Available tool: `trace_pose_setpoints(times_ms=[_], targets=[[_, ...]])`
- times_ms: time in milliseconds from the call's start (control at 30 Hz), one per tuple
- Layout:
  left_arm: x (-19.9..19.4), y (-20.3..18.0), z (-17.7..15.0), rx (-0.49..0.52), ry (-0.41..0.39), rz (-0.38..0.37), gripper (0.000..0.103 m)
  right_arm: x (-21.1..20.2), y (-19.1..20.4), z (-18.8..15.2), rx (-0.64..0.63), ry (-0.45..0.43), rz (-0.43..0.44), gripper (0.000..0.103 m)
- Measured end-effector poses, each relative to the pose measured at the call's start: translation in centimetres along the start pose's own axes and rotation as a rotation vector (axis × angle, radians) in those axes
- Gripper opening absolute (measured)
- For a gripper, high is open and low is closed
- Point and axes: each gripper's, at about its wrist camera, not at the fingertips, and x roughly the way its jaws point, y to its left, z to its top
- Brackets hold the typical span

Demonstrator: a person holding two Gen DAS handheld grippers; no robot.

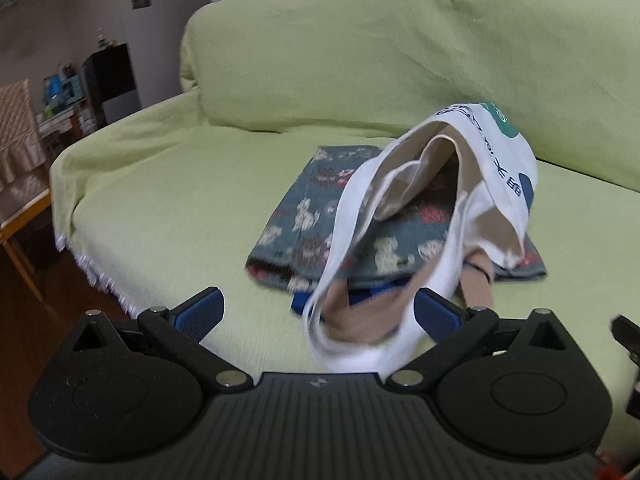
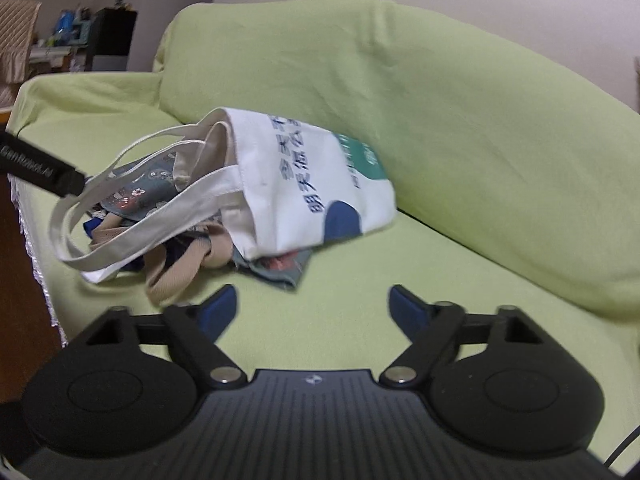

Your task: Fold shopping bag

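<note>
I hold my left hand-held gripper (image 1: 320,316) low over the front of the sofa seat (image 1: 168,208), pointing forward to the backrest, and its two blue pads (image 1: 202,312) stand wide apart, so it is released. The white handle loops (image 1: 344,292) of the shopping bag (image 1: 496,168) hang down between these pads; the picture is blurred there, and I cannot tell if a loop touches the right pad. The shopping bag is white with dark blue characters and a green patch, and it lies on its side on top of a folded grey-blue cloth with a small animal print (image 1: 304,216), in the middle of the green sofa cover. Its open mouth and handles point toward me and to the left edge of the seat, and its bottom points to the backrest, so the long axis goes from front-left to back-right. Beige straps (image 2: 176,268) and something dark blue lie under the mouth of the bag. My right hand-held gripper (image 2: 312,312) is more to the right, also low and directed to the backrest cushion (image 2: 440,92), with its jaws open and only bare green cover between them; the bag lies ahead and to the left of it, apart from its fingers. In the right view, the black end of the left gripper shows at the left edge, just beside the handles.
</note>
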Motion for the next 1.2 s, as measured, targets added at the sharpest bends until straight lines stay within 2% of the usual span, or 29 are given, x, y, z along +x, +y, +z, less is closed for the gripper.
trace_pose_setpoints(times_ms=[67, 100, 300, 333, 367, 400, 467, 567, 667, 767, 833, 900, 1100, 1167, 1200], targets=[[1.4, 0.1, 0.8, 0.008, -0.005, -0.004, 0.100, 2.2, 0.7, 0.8, -0.018, -0.004, 0.015, 0.050], [2.1, 0.1, 1.3, 0.011, -0.008, -0.006, 0.100, 3.2, 1.1, 1.2, -0.022, -0.008, 0.025, 0.046], [3.9, 1.1, 2.6, -0.011, -0.018, -0.023, 0.100, 9.2, 3.9, 2.6, -0.061, -0.011, 0.018, 0.040], [3.9, 1.3, 2.7, -0.008, -0.021, -0.017, 0.100, 10.3, 4.3, 2.5, -0.072, -0.003, 0.008, 0.028], [3.9, 1.5, 2.8, -0.004, -0.025, -0.012, 0.099, 11.4, 4.6, 2.5, -0.095, 0.017, 0.003, 0.001], [3.9, 1.8, 3.0, 0.002, -0.029, -0.008, 0.097, 12.3, 4.6, 2.4, -0.114, 0.042, -0.005, 0.000], [3.7, 2.4, 3.4, 0.012, -0.041, -0.004, 0.083, 12.3, 3.2, 2.3, -0.063, 0.035, -0.013, 0.000], [3.6, 3.2, 4.1, 0.028, -0.072, 0.007, 0.083, 10.4, -0.3, 2.2, 0.014, 0.022, -0.068, 0.000], [4.8, 2.4, 4.7, 0.088, -0.097, -0.001, 0.083, 9.2, -3.3, 1.6, 0.051, 0.030, -0.092, 0.000], [8.2, 0.5, 4.7, 0.216, -0.108, -0.021, 0.081, 9.0, -4.3, 0.9, 0.031, 0.048, -0.101, 0.001], [10.6, -0.6, 4.7, 0.274, -0.082, -0.052, 0.073, 8.9, -4.6, 0.5, 0.019, 0.055, -0.104, 0.004], [11.7, -1.3, 4.6, 0.304, -0.070, -0.102, 0.071, 8.8, -4.5, 0.2, 0.010, 0.057, -0.104, 0.006], [13.4, -3.5, 5.0, 0.383, -0.107, -0.133, 0.071, 9.8, -4.1, 0.1, 0.006, 0.078, -0.092, 0.011], [14.3, -4.1, 5.1, 0.419, -0.106, -0.138, 0.070, 10.5, -4.3, 0.1, 0.009, 0.084, -0.089, 0.022], [14.7, -4.4, 5.0, 0.437, -0.103, -0.137, 0.069, 10.6, -4.3, -0.1, 0.014, 0.087, -0.085, 0.024]])
